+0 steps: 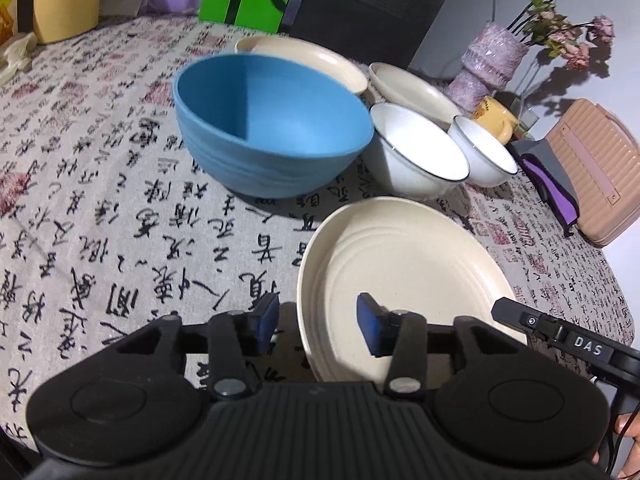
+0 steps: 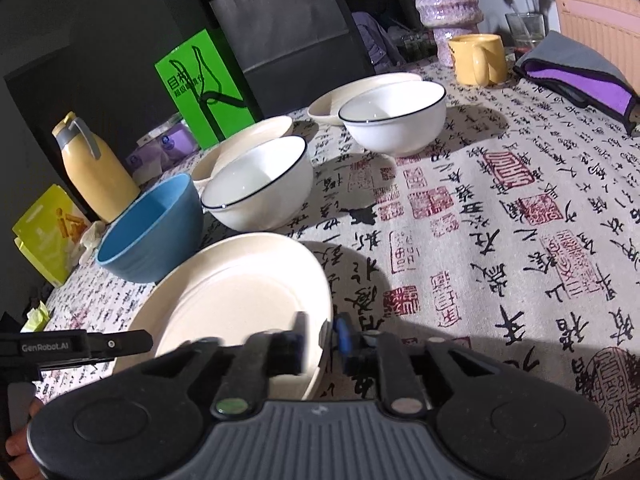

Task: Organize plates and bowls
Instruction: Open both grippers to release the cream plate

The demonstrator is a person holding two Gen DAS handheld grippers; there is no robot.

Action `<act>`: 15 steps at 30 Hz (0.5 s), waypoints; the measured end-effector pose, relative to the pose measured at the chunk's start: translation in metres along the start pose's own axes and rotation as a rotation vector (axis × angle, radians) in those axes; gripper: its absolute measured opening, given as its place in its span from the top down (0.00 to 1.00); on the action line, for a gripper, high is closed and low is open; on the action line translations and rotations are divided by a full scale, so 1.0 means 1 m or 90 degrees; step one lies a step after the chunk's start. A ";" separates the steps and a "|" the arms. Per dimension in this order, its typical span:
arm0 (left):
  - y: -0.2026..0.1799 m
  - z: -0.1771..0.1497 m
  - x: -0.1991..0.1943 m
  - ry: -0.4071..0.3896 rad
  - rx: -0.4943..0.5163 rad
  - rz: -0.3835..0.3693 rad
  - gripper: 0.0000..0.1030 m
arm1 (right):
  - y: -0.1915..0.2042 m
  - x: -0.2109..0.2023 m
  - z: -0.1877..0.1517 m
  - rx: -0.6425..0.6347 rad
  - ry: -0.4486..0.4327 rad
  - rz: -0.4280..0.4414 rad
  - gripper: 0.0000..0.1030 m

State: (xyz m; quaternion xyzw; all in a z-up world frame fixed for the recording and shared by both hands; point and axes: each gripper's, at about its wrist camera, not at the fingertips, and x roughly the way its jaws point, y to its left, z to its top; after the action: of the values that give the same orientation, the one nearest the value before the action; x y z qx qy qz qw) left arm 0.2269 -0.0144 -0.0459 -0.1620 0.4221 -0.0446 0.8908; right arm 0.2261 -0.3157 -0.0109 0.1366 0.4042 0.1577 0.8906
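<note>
A: So, is it tidy yet?
B: No. Both tools, left tool (image 1: 318,320) and right tool (image 2: 320,340), sit partly open around the near plate (image 1: 404,280) on the table (image 1: 120,200). Bowls still sit apart.

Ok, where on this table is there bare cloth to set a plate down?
Open cloth lies left of the blue bowl and the near plate, and right of the plate toward the purple cloth. Crowded: the back row of white bowls and cream plates.
</note>
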 end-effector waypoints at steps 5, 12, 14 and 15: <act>0.002 -0.003 -0.010 -0.040 0.013 -0.013 0.21 | 0.006 -0.012 -0.003 -0.015 -0.029 0.000 0.34; 0.004 -0.015 -0.030 -0.113 0.050 -0.042 0.00 | 0.016 -0.026 -0.009 -0.032 -0.061 0.022 0.00; 0.005 -0.019 -0.035 -0.134 0.057 -0.042 0.00 | 0.020 -0.030 -0.012 -0.037 -0.071 0.022 0.00; 0.006 -0.021 -0.038 -0.143 0.060 -0.043 0.00 | 0.021 -0.031 -0.013 -0.040 -0.075 0.021 0.00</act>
State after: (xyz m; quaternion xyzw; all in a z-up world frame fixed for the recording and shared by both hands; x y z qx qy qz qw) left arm 0.1862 -0.0056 -0.0327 -0.1378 0.3112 -0.0762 0.9372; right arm 0.1931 -0.3068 0.0099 0.1245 0.3436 0.1763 0.9140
